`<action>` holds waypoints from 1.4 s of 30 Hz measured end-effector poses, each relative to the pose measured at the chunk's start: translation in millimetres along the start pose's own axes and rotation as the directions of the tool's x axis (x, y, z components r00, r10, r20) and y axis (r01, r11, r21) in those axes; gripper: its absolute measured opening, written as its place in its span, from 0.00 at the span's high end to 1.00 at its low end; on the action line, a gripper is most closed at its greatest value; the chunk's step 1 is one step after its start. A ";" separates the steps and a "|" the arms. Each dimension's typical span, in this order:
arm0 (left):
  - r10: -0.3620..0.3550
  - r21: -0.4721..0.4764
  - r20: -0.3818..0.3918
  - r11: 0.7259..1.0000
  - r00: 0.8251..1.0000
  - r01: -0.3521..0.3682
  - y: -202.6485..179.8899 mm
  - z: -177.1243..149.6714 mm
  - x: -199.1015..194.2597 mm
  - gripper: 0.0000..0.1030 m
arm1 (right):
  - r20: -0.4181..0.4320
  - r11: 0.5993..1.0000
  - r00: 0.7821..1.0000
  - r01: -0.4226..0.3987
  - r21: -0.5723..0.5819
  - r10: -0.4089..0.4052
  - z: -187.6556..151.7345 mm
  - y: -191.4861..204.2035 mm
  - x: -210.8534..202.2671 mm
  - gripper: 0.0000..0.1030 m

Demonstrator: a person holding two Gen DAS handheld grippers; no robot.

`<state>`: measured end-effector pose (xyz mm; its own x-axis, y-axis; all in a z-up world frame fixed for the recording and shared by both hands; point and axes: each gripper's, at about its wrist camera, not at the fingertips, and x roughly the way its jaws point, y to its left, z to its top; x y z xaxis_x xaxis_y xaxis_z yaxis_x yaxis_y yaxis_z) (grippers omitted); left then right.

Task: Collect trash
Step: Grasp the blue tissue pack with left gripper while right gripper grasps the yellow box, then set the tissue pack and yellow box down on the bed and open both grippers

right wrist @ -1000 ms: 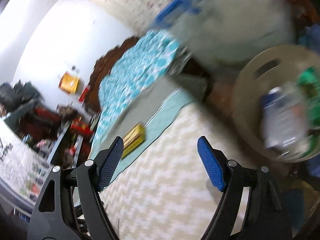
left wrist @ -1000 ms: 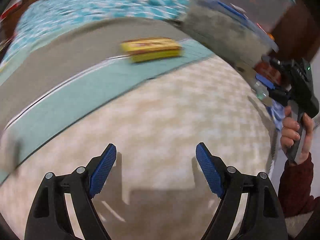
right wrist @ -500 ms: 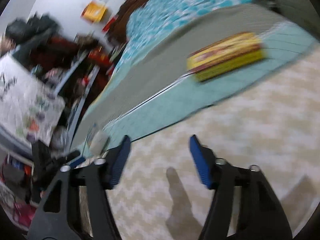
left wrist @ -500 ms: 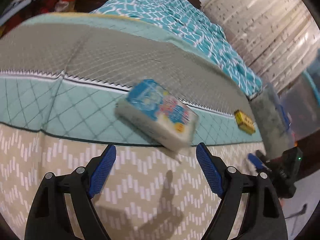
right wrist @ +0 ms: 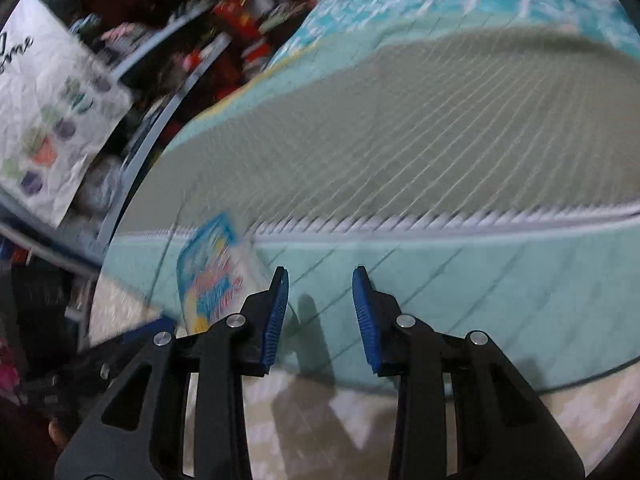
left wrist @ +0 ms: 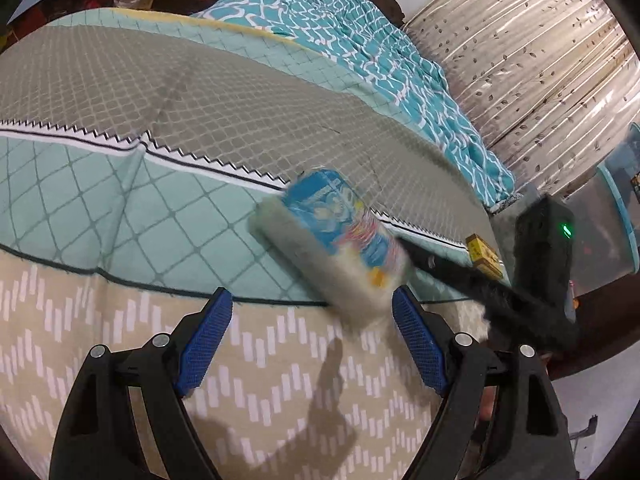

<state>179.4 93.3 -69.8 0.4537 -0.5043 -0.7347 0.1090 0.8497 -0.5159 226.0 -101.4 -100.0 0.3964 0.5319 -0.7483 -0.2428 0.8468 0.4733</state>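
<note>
Left tongs [left wrist: 308,344] released, newly facing tissue pack [left wrist: 328,240] at 12 o'clock; right tongs [right wrist: 320,312] closing, empty: pickup imminent

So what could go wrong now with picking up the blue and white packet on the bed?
1. The right gripper is closing with nothing between its fingers; the blue and white packet lies to its left, so it may miss.
2. Both grippers crowd the packet; the left gripper could collide.

Packet [left wrist: 332,236] on bedspread [left wrist: 120,208]; box [left wrist: 484,256] farther right.
</note>
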 end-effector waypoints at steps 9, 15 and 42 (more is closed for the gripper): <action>0.118 0.036 0.068 0.992 0.991 -0.121 -2.3 4.1 3.3 0.22 | 0.090 1.000 0.995 0.030 0.006 -0.031 -57.0 -1.9 -34.6 0.63; 0.159 0.114 0.110 0.979 0.981 -0.171 -21.8 1.0 5.2 0.13 | 0.226 0.983 0.957 0.167 0.081 -0.181 -87.1 -24.5 -77.5 0.52; 0.214 0.231 0.132 0.943 0.968 -0.240 -43.7 -8.2 40.4 0.35 | 0.177 0.812 0.876 0.317 0.490 -0.449 5.0 -239.3 -165.4 0.41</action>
<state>185.7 34.5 -80.5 0.5796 -0.2857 -0.7632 0.1983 0.9578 -0.2079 222.9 -392.1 -87.1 0.6129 0.0847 -0.7856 0.3623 0.8535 0.3746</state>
